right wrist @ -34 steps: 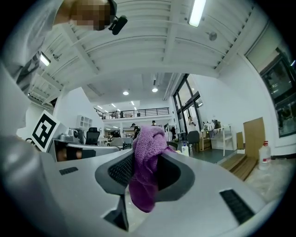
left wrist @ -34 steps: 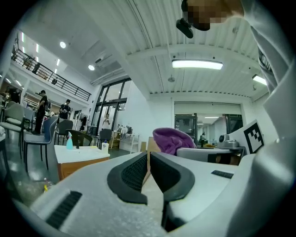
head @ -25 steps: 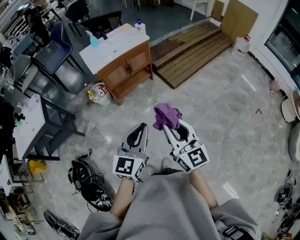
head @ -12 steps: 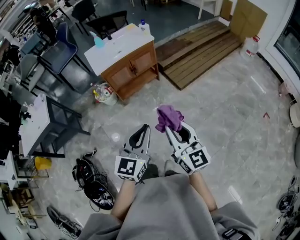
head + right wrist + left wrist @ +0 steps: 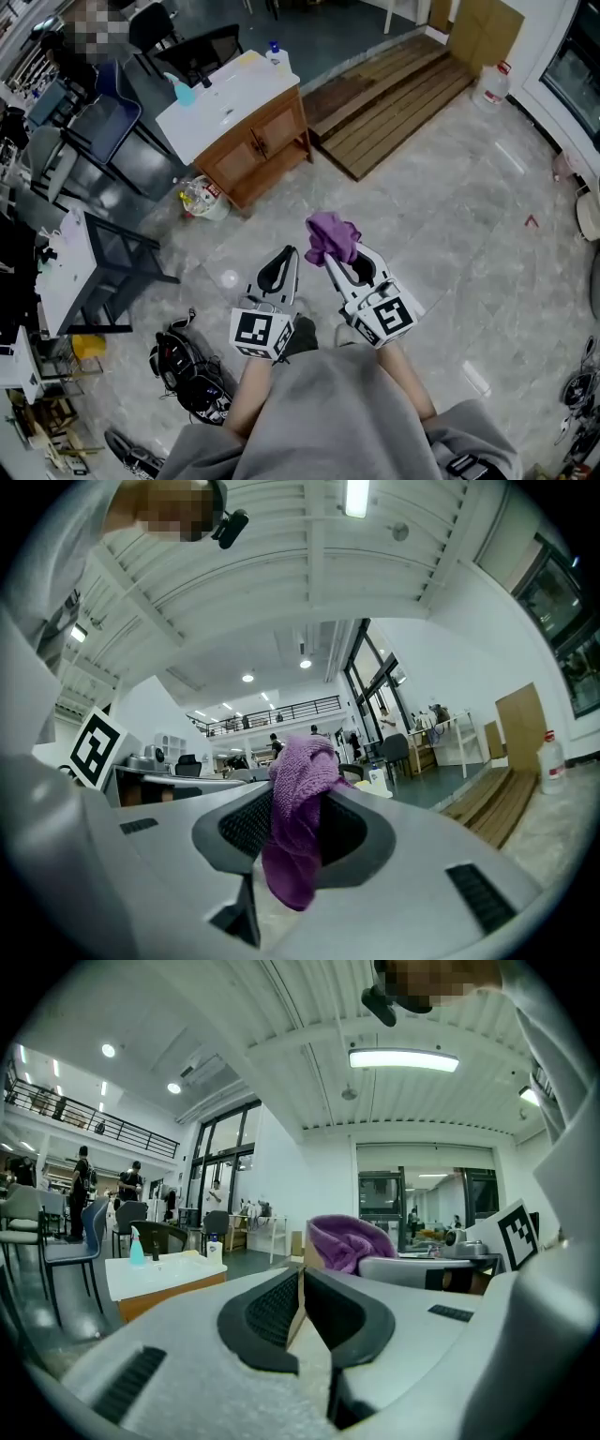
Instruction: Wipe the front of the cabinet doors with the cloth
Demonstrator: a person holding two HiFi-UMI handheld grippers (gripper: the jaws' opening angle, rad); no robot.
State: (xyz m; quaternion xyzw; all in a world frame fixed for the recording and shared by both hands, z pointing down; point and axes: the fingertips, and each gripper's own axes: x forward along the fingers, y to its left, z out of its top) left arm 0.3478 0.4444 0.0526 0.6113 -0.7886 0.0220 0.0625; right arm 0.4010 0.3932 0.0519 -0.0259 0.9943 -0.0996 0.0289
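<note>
A purple cloth [image 5: 332,235] bunches at the tips of my right gripper [image 5: 342,254], which is shut on it; in the right gripper view the cloth [image 5: 298,810] hangs down between the jaws. My left gripper [image 5: 287,253] is beside it, shut with nothing in it; its jaws [image 5: 302,1274] meet at the tips. A wooden cabinet [image 5: 254,152] with two doors and a white top stands on the floor well ahead and to the left, apart from both grippers. In the left gripper view the cabinet [image 5: 159,1283] shows low at the left, and the purple cloth [image 5: 349,1241] at centre right.
A teal spray bottle [image 5: 186,90] and a white bottle [image 5: 274,53] stand on the cabinet top. A bag of rubbish [image 5: 199,195] lies by its left side. Wooden pallets [image 5: 394,92] lie to its right. Chairs and desks [image 5: 84,234] fill the left; gear [image 5: 190,375] lies on the floor.
The head view has shifted slightly, so the cabinet sits a little differently in the frame. Both grippers hold the same pose, the cloth still in the right one.
</note>
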